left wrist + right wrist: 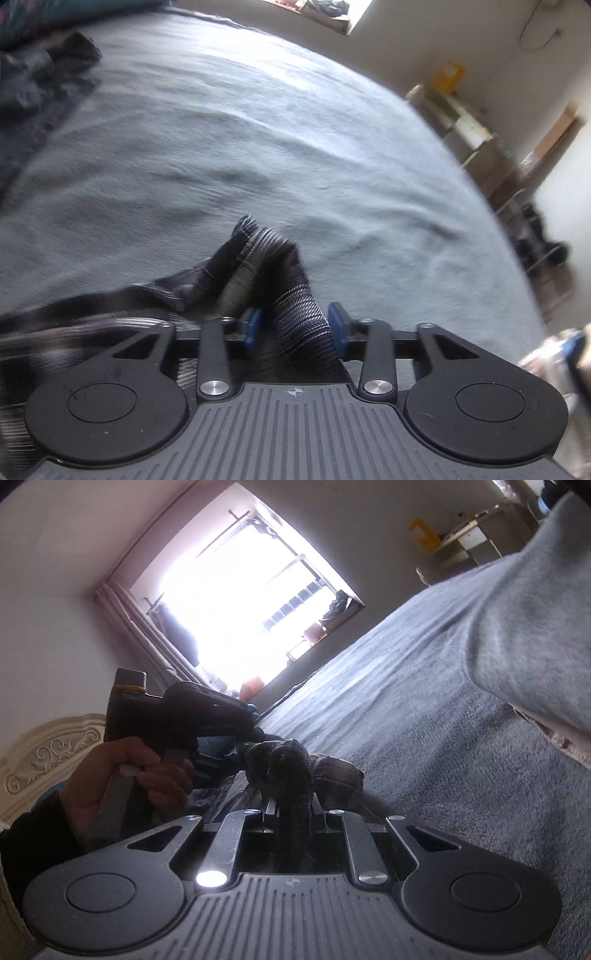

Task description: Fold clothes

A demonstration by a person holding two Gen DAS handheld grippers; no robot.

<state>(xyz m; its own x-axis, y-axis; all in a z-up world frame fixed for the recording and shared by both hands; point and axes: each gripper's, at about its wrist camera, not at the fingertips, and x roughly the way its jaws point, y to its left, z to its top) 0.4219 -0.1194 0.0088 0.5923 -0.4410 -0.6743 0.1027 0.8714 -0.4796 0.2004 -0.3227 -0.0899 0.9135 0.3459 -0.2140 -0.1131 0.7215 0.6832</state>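
A black garment with grey woven stripes (280, 291) runs between the blue pads of my left gripper (295, 326), which is shut on it above the grey bed cover (258, 147). The cloth trails off to the left and down, blurred. In the right wrist view my right gripper (290, 818) is shut on a bunched fold of the same dark garment (291, 771), held over the bed (424, 738). The left gripper (177, 716) and the hand holding it (122, 775) show close at the left of that view.
A pile of dark clothes (40, 81) lies at the bed's far left. Shelves and boxes (480, 140) stand beyond the bed's right edge. A bright window (251, 602) and a carved headboard (48, 757) are behind. A grey sleeve (535, 627) fills the right wrist view's right side.
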